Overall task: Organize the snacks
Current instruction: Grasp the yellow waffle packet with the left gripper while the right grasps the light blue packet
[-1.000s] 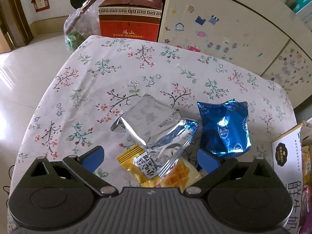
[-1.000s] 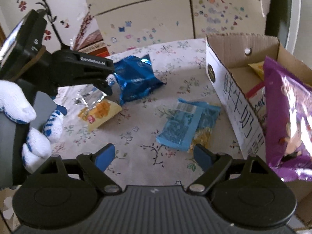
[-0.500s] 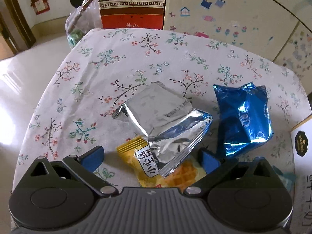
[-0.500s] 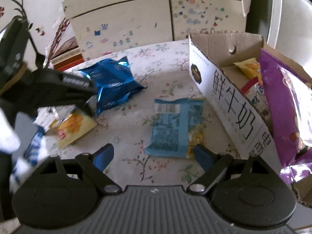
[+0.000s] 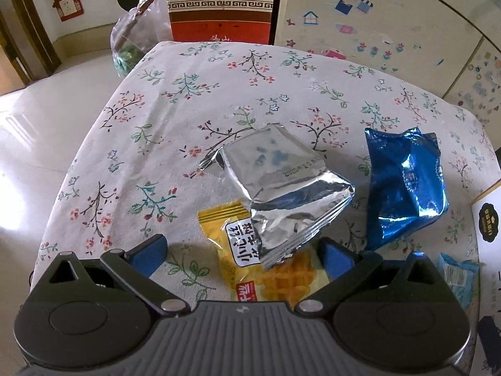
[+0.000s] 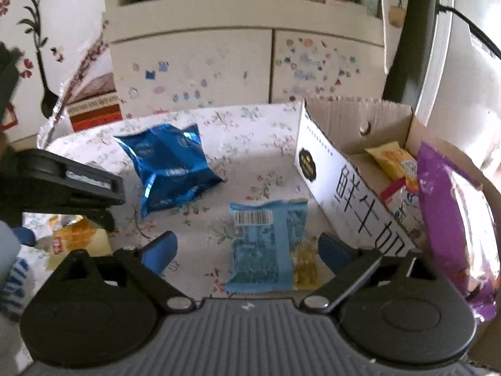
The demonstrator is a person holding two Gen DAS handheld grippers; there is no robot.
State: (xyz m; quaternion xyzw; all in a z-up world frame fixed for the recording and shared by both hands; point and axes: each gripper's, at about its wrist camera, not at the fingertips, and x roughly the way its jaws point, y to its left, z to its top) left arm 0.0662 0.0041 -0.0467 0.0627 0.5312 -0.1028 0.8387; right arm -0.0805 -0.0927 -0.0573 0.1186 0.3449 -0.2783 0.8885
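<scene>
The cardboard box (image 6: pixel 344 181) stands at the right side of the flowered tablecloth (image 5: pixel 194 100), and it serves here as the landmark. Inside it lean a purple bag (image 6: pixel 454 219) and a small yellow packet (image 6: pixel 394 163), the yellow one at the far end of the box.

Just beside the box's white printed wall lies a light blue packet (image 6: pixel 266 244), flat on the cloth. The right gripper (image 6: pixel 247 247) hangs above it with its jaws spread wide — one blue finger on each side of the packet, neither touching it.

Further from the box lies a shiny dark blue bag (image 5: pixel 404 185), puffed and wrinkled. Beyond it, well apart from the box, a silver foil bag (image 5: pixel 281 194) rests partly on top of a yellow waffle packet (image 5: pixel 250 266). The left gripper (image 5: pixel 241 253) is released too; its fingers stand wide on both sides of the waffle packet and hold nothing.

Behind the table, on the far side from the box, a red-brown carton (image 5: pixel 219 12) stands next to a clear plastic bag (image 5: pixel 131 40).
</scene>
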